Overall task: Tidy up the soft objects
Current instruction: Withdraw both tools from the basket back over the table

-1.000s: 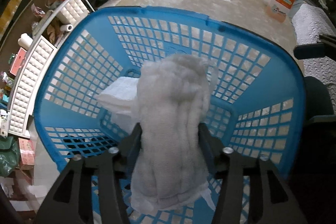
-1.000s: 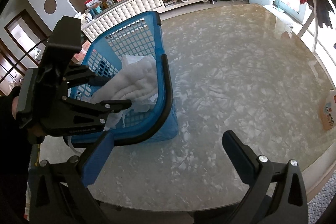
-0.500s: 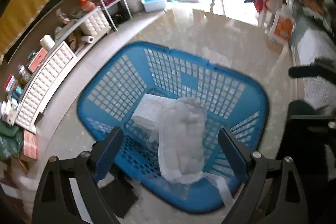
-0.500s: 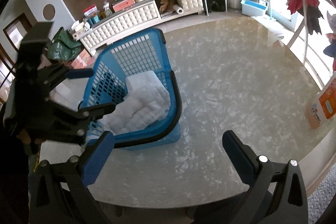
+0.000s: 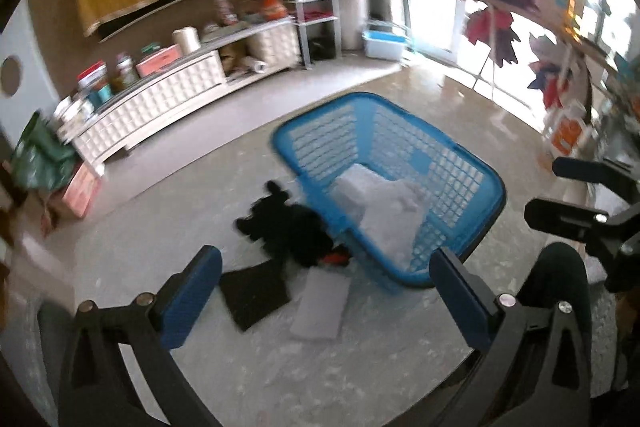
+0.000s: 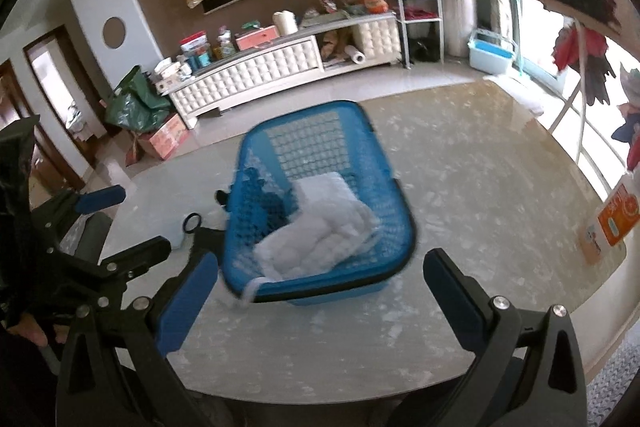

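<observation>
Nearest the left wrist camera, the left gripper [image 5: 326, 291] hangs above the bench [image 5: 360, 355] with its jaws spread wide and nothing between them. The right gripper [image 6: 320, 285] is likewise released and empty, hovering over the near edge of the bench.

Just beyond the left gripper lie the soft things not yet put away: a flat black piece [image 5: 254, 293], a pale grey folded cloth [image 5: 320, 307] beside it, and behind both a black crumpled garment [image 5: 288, 227] with a small red-orange bit at its edge, pressed against the basket's outer wall. All look light and limp. The folded cloth would probably hold its shape best if pinched at a folded edge; taken by a single layer, it would likely fall open. The crumpled garment would likely sag and trail, so a bite into the thick middle of the bunch seems safer than a loose corner. The flat black piece lies close to the surface and may need a corner worked up first.

Further on, the blue basket [image 6: 394, 187] holds white quilted cloths [image 6: 320, 231], one draped toward the near rim, with a white cord [image 6: 252, 287] hanging over it.
</observation>
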Demonstrator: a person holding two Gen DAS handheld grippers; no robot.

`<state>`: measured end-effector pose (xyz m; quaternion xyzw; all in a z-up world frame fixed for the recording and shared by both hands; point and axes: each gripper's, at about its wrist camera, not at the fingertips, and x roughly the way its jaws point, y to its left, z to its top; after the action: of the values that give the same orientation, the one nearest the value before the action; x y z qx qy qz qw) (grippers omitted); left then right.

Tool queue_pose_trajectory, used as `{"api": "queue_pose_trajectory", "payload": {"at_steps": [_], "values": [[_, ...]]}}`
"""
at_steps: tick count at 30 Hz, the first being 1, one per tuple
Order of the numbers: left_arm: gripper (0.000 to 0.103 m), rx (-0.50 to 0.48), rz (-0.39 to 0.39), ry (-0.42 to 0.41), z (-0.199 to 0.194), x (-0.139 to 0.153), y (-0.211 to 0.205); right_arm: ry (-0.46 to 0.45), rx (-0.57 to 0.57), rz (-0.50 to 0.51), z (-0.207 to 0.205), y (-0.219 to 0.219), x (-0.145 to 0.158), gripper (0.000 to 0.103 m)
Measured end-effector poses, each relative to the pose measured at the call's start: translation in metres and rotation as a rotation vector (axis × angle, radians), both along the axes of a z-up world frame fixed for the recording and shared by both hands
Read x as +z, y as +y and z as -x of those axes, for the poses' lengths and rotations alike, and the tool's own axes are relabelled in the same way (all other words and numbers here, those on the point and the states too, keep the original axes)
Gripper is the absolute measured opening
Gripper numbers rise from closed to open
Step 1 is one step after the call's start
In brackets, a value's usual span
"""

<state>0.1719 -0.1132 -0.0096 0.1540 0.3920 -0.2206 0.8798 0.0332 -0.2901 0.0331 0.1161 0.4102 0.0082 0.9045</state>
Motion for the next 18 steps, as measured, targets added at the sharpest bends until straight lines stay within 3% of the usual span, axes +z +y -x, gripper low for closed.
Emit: {"api": "queue_pose_trajectory", "payload": {"at_steps": [6, 18], "values": [[0.103, 0.123, 0.044, -0.031, 0.025, 0.005, 0.052, -0.028, 0.066, 0.061, -0.006, 0.039, -0.001, 0.103], [0.103, 0.298, 0.098, -0.002, 0.049, -0.01, 0.137, 0.034, 0.244, 0.097, -0.031, 0.11, -0.022, 0.103]]}}
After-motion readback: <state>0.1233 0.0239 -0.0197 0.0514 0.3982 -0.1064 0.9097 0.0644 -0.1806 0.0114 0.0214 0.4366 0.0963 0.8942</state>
